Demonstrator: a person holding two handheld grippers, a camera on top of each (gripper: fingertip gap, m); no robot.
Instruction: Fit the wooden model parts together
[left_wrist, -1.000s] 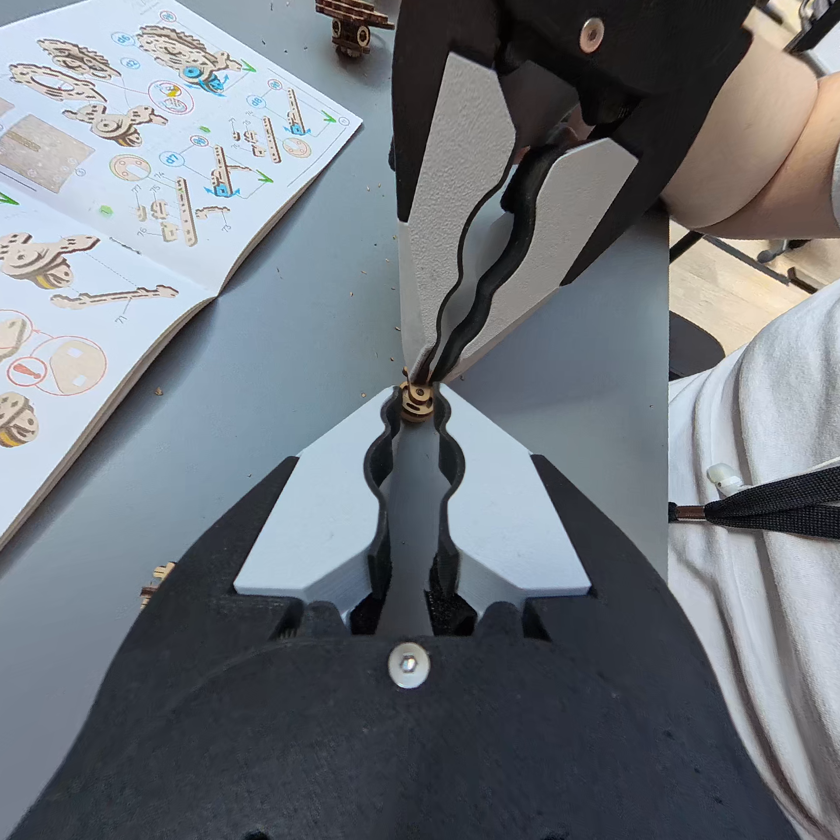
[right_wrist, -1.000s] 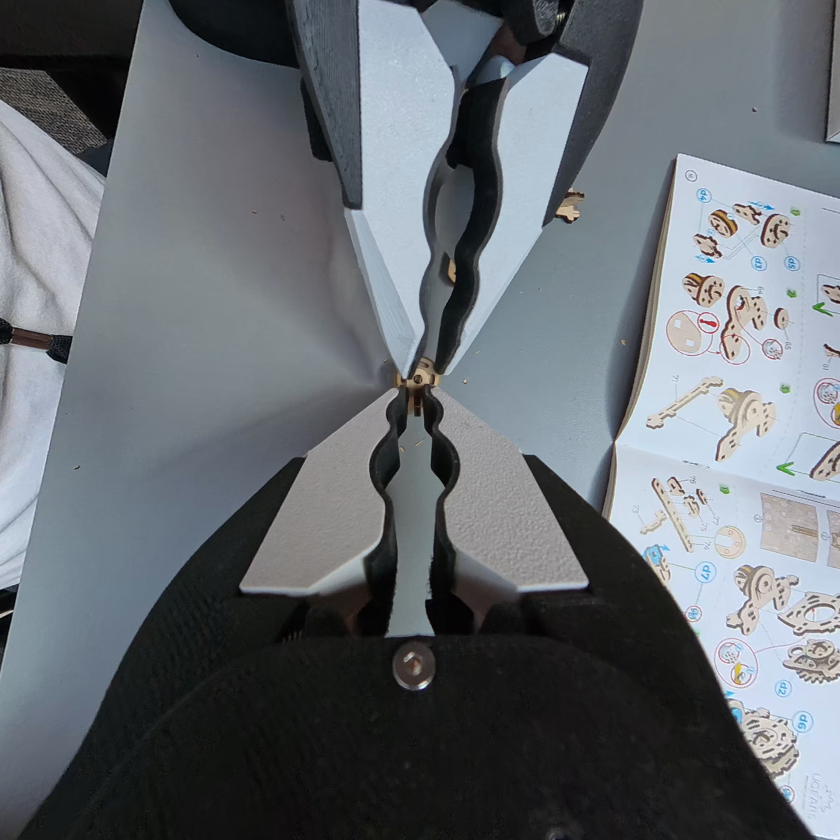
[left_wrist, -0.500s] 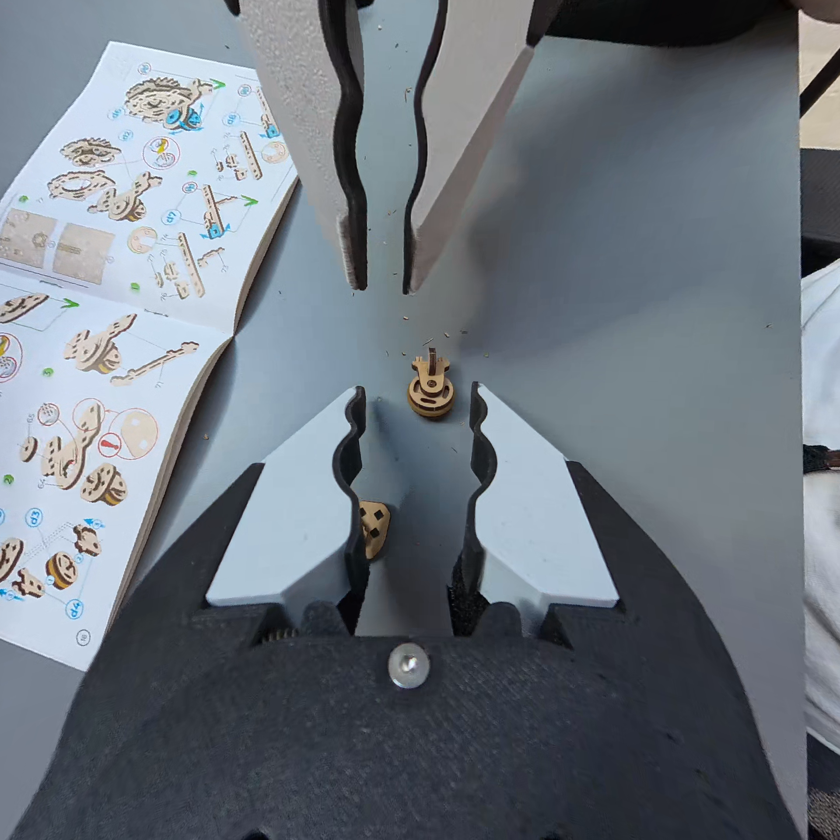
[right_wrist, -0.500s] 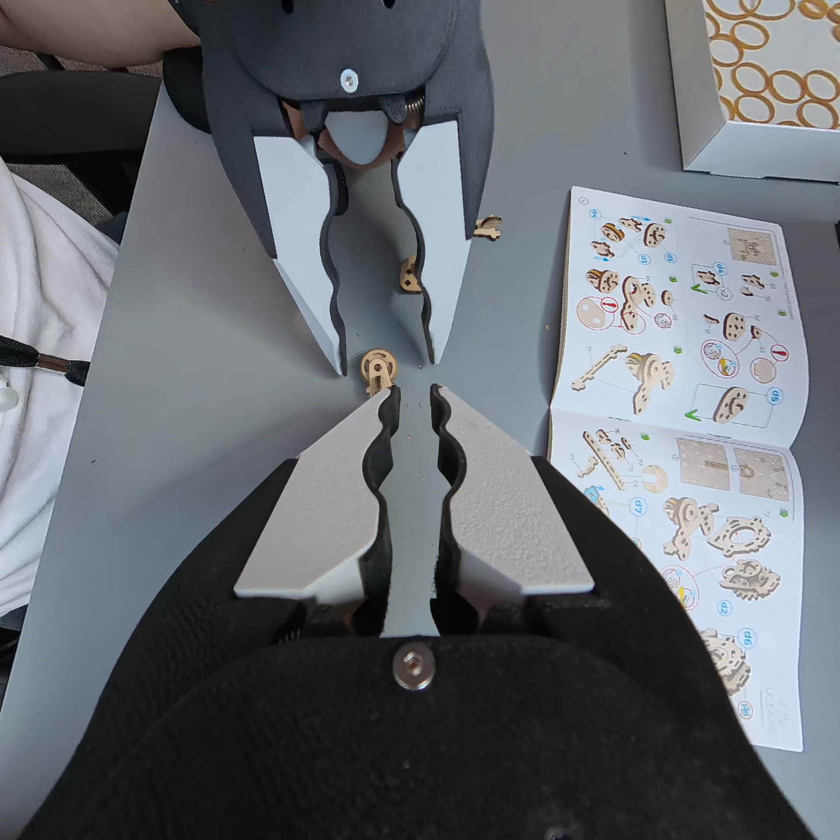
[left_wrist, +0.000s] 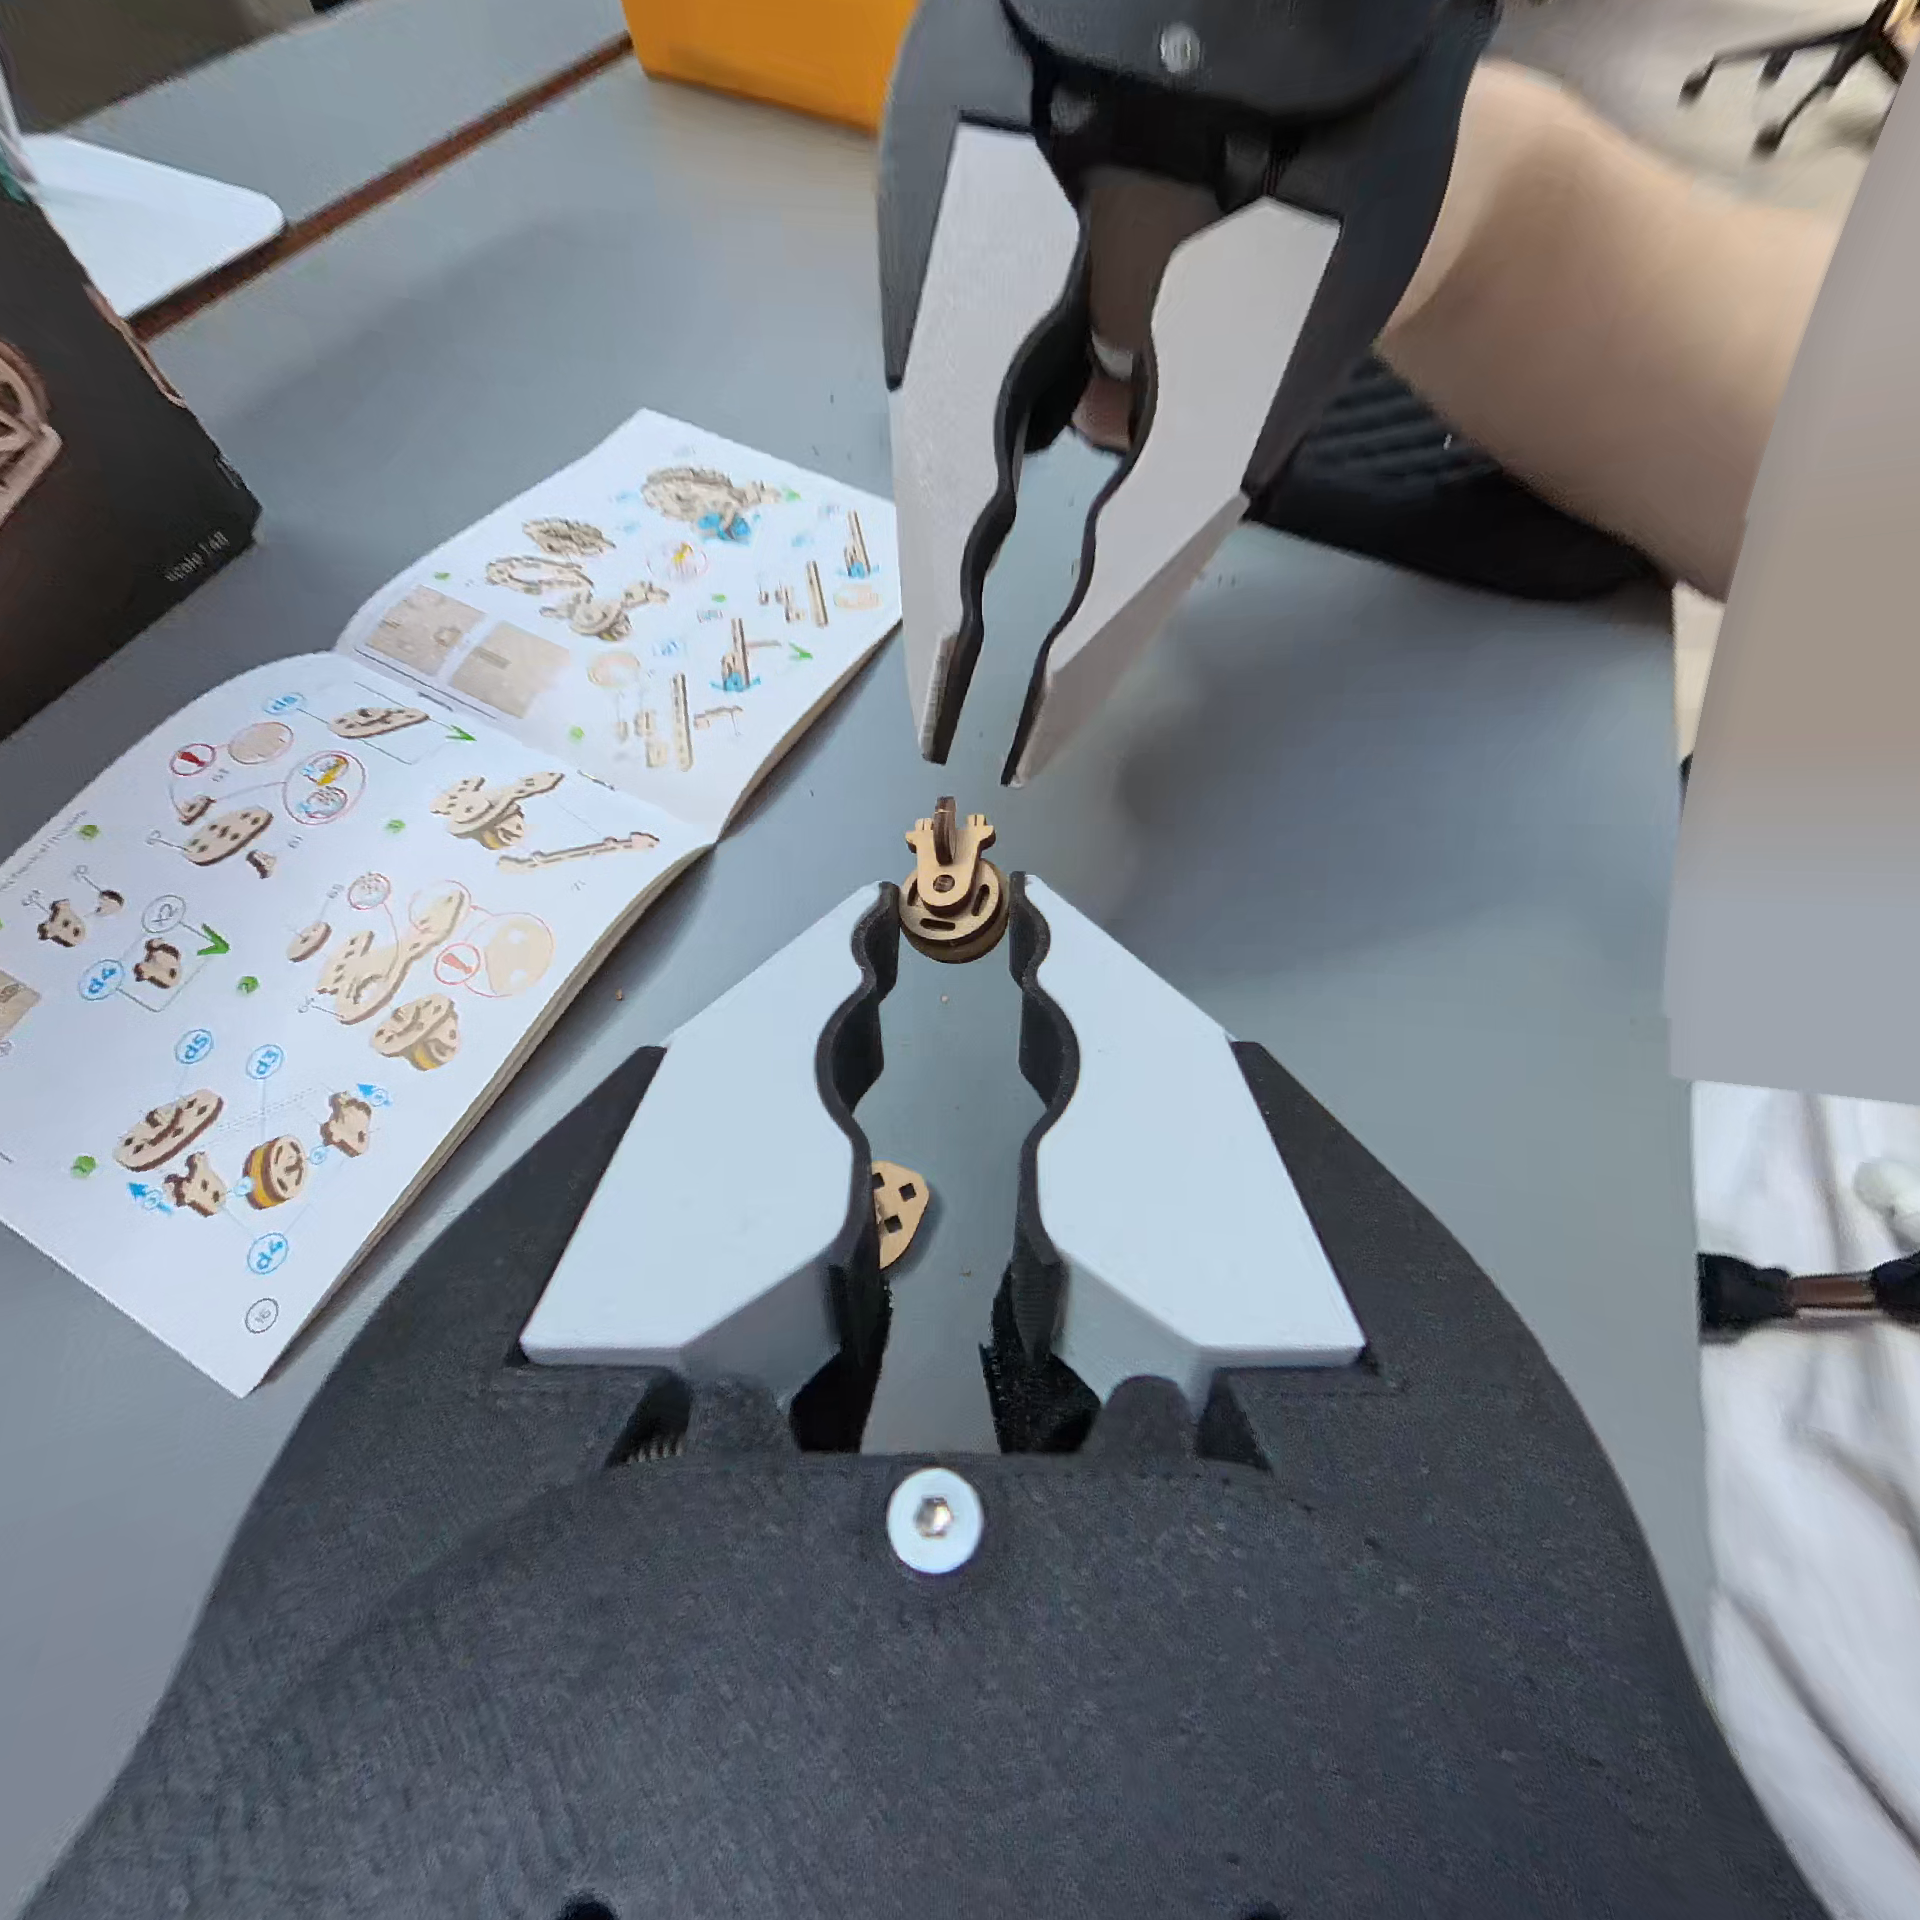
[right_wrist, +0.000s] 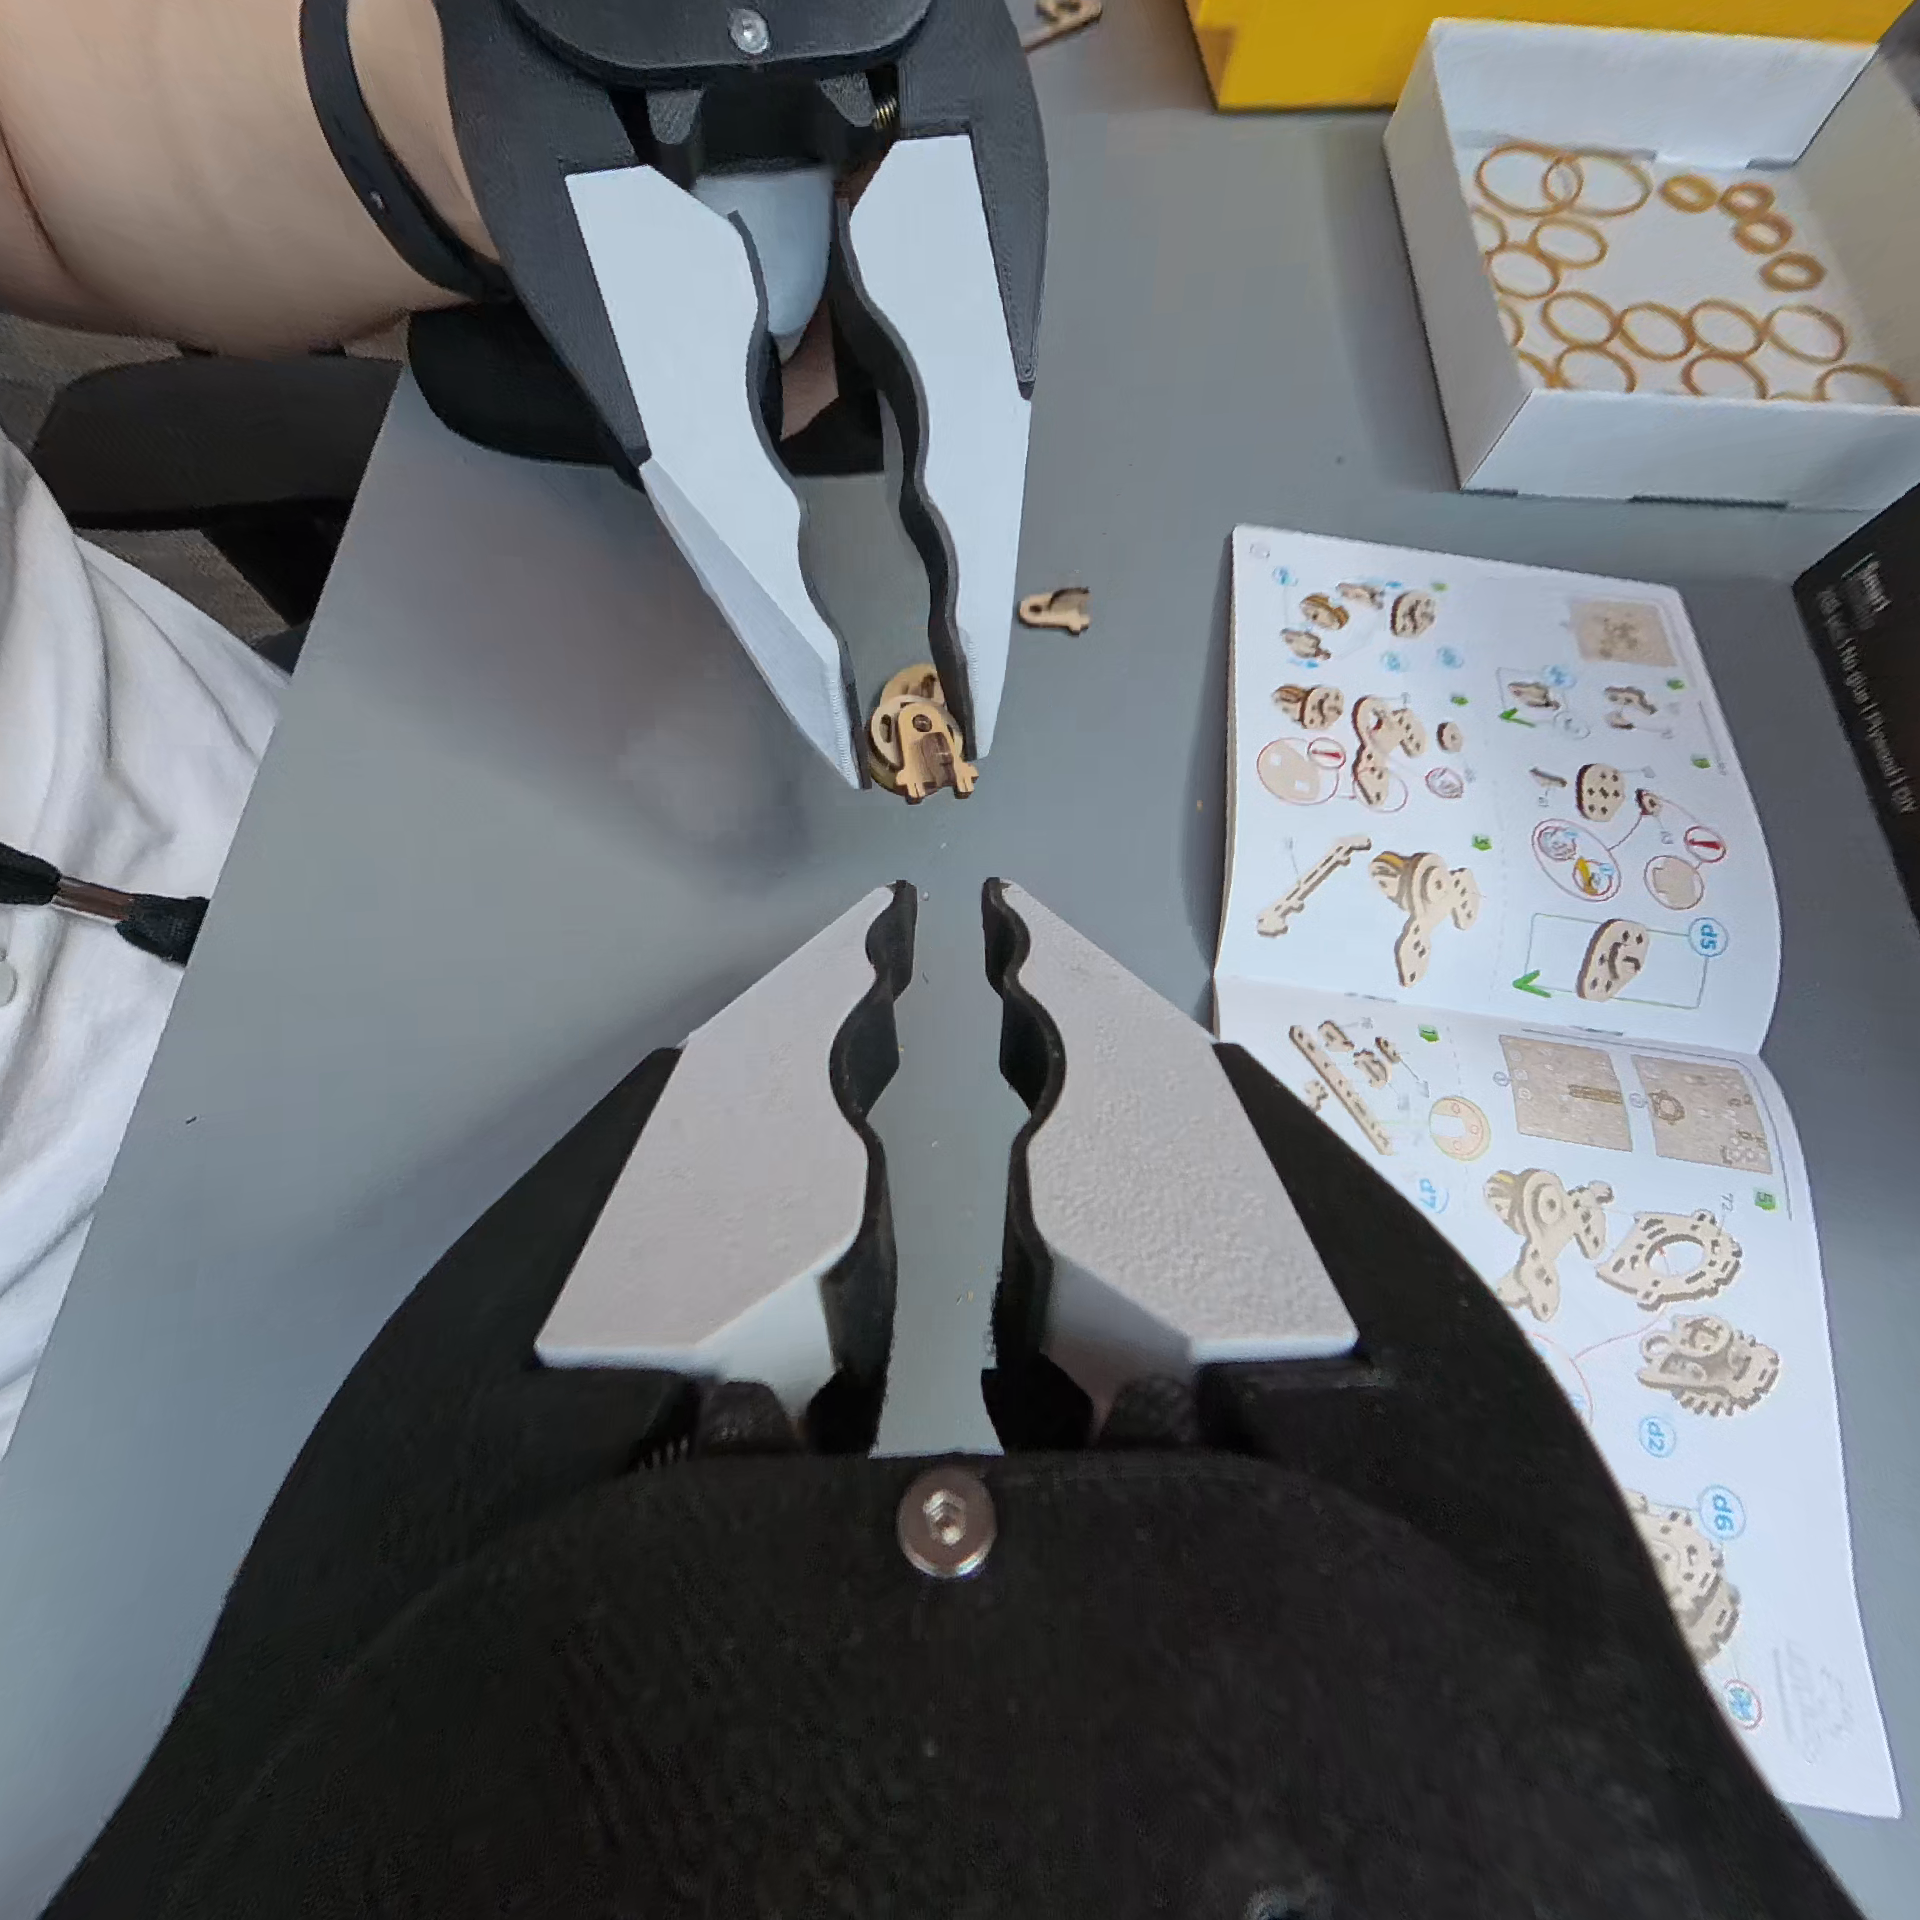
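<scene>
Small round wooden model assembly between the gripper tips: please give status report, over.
Left gripper shut on small round wooden model assembly. Right gripper open, empty, facing it. Flat loose wooden piece on grey table under left gripper.

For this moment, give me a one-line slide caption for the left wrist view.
Left gripper grips the small wooden assembly by its disc; open right gripper faces it above the grey table.

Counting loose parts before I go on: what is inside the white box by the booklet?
The white box holds many thin wooden rings, large and small, lying loose over its floor. Its near wall hides the front strip, and the corner runs out of frame, so anything there is unseen.
</scene>
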